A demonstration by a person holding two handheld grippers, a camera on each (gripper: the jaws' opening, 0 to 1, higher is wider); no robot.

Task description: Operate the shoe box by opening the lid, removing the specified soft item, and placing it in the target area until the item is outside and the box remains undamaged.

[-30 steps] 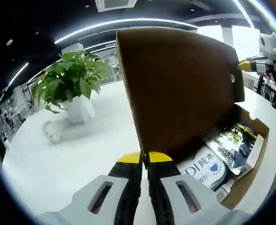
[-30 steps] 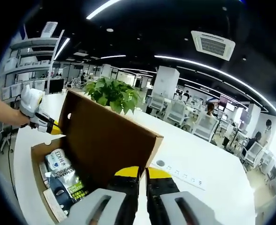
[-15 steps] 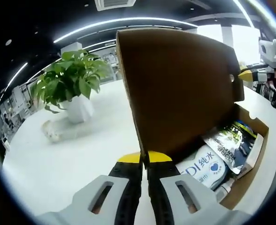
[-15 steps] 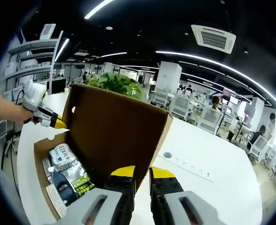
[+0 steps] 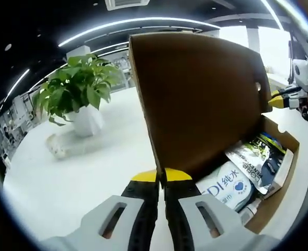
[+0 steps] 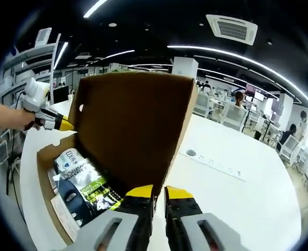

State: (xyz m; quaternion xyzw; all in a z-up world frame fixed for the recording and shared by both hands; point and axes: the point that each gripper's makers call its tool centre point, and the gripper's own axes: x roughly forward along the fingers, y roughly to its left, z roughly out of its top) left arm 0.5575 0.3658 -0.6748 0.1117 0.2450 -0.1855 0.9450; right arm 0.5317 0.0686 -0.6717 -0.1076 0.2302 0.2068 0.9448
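Observation:
A brown cardboard shoe box (image 5: 284,172) lies open on a white table, its lid (image 5: 201,99) raised upright. Inside lie a white wipes pack (image 5: 227,185) and a dark printed pouch (image 5: 253,159). My left gripper (image 5: 161,175) is shut on the lid's near edge. In the right gripper view the lid (image 6: 133,125) rises over the wipes pack (image 6: 70,159) and pouch (image 6: 91,191), and my right gripper (image 6: 159,191) is shut on the lid's edge. The left gripper (image 6: 52,120), held by a hand, meets the lid's far edge; the right gripper (image 5: 284,99) shows at the opposite edge.
A potted green plant (image 5: 80,94) in a white pot and a small pale object (image 5: 57,147) stand on the white table (image 5: 91,183) left of the box. A socket strip (image 6: 216,166) is set in the table to the right. Office chairs and people sit beyond.
The right gripper has dropped lower along the lid's edge in the left gripper view. In the right gripper view the lid stands more upright and more of the box's inside shows.

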